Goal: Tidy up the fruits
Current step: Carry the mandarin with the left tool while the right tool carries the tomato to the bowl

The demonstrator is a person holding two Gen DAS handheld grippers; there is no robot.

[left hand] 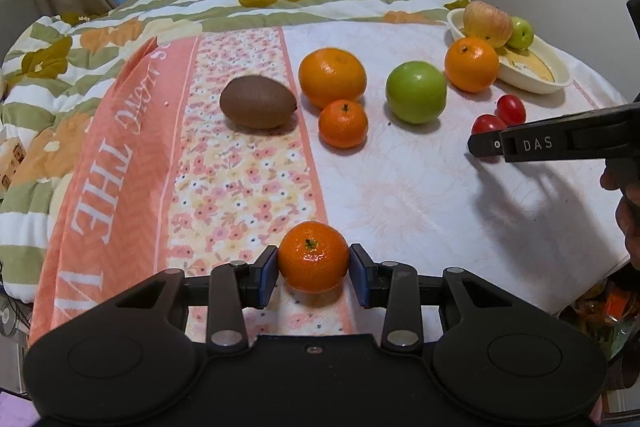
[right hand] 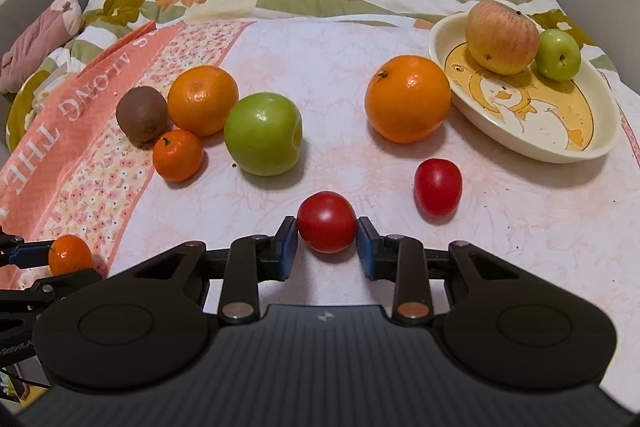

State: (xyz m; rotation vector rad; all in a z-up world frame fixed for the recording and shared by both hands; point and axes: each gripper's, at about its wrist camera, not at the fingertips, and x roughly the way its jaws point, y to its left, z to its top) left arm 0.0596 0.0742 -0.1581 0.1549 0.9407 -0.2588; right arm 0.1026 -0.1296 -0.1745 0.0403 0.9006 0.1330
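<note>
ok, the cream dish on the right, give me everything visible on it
The cream dish is shallow and oval, glossy like ceramic or melamine, with a yellow cartoon duck printed inside. It sits upright on the pale patterned cloth, at the far right of the bed. Two fruits lie at its far end, side by side: a red-yellow apple and a small green apple. A large orange rests against its left rim.

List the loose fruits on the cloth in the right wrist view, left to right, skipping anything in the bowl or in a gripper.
Brown fuzzy kiwi → small orange mandarin → big green apple → large round orange → oval red tomato.
</note>
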